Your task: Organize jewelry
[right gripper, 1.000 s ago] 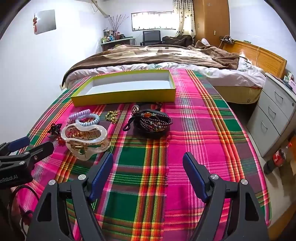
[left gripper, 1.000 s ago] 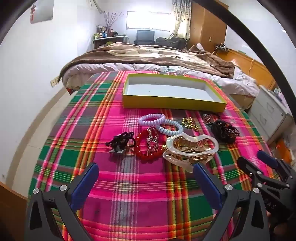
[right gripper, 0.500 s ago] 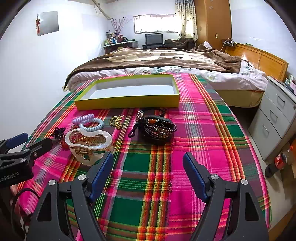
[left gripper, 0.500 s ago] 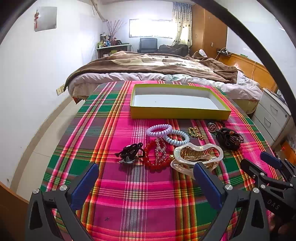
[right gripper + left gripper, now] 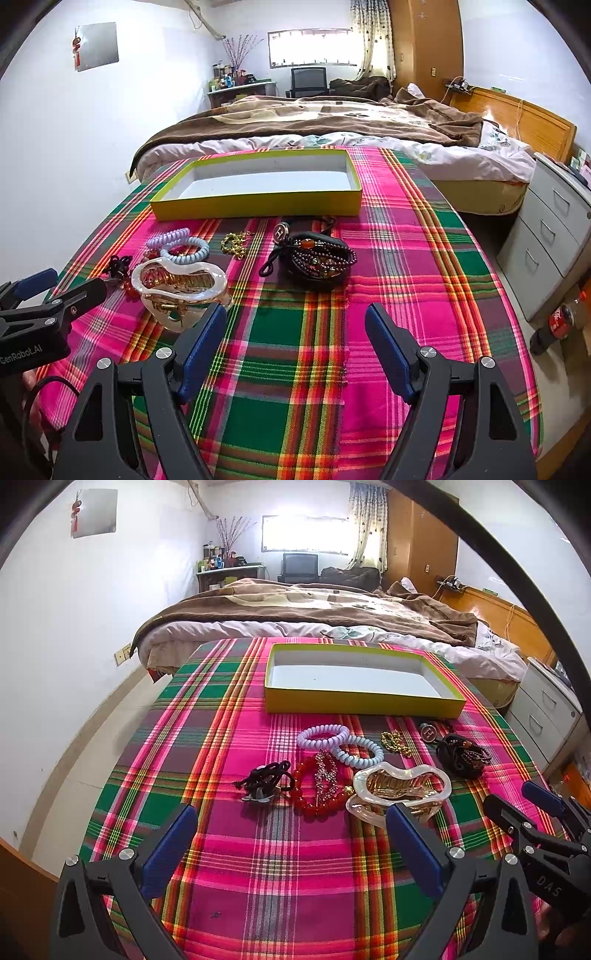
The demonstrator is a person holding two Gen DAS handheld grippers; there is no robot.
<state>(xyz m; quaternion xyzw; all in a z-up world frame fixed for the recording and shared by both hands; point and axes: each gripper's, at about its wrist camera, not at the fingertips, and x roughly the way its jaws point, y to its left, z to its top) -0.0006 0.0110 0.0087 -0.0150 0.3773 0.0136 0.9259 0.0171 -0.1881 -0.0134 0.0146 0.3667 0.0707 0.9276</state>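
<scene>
Cloth (image 5: 229, 746): woven plaid, matt. Clip (image 5: 400, 788): glossy translucent plastic. Box (image 5: 364, 705): matt card. Chain (image 5: 397, 740): shiny metal.

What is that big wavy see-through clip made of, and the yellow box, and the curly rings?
The wavy clip looks like glossy clear plastic, maybe acrylic, over a gold-coloured part: light shines off its rim. The yellow box looks like matte cardboard, with thin flat walls and a white inside. The curly rings look like smooth, springy plastic coils, in pale purple and pale blue.
</scene>
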